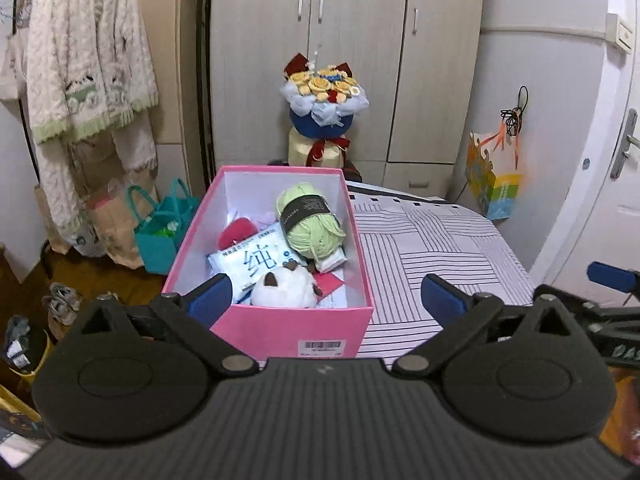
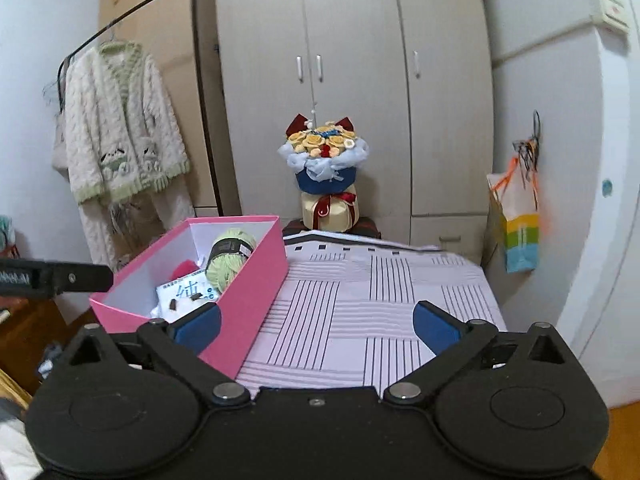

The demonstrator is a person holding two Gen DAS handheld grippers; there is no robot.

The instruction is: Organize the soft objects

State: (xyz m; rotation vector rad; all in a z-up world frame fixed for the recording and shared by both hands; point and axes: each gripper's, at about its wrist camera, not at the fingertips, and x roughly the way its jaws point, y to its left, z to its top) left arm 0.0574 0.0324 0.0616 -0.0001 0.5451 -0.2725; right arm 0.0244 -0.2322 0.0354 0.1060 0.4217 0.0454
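A pink box point(image 1: 280, 332) stands on the striped bed cover point(image 1: 432, 248). In it lie a green yarn ball point(image 1: 310, 222), a white tissue pack point(image 1: 256, 266), a red soft item point(image 1: 236, 231) and a white plush point(image 1: 286, 290). My left gripper point(image 1: 324, 294) is open and empty, just in front of the box. My right gripper point(image 2: 318, 324) is open and empty over the bed, right of the pink box point(image 2: 256, 292). The yarn ball point(image 2: 230, 260) and tissue pack point(image 2: 186, 294) also show there.
A flower bouquet point(image 1: 324, 96) stands beyond the bed before a wardrobe point(image 1: 360, 40). A white cardigan point(image 1: 88, 60) hangs at left above a teal bag point(image 1: 162, 226). A paper bag point(image 1: 494, 184) hangs on the right wall by a door point(image 1: 616, 160). Shoes point(image 1: 62, 300) lie on the floor.
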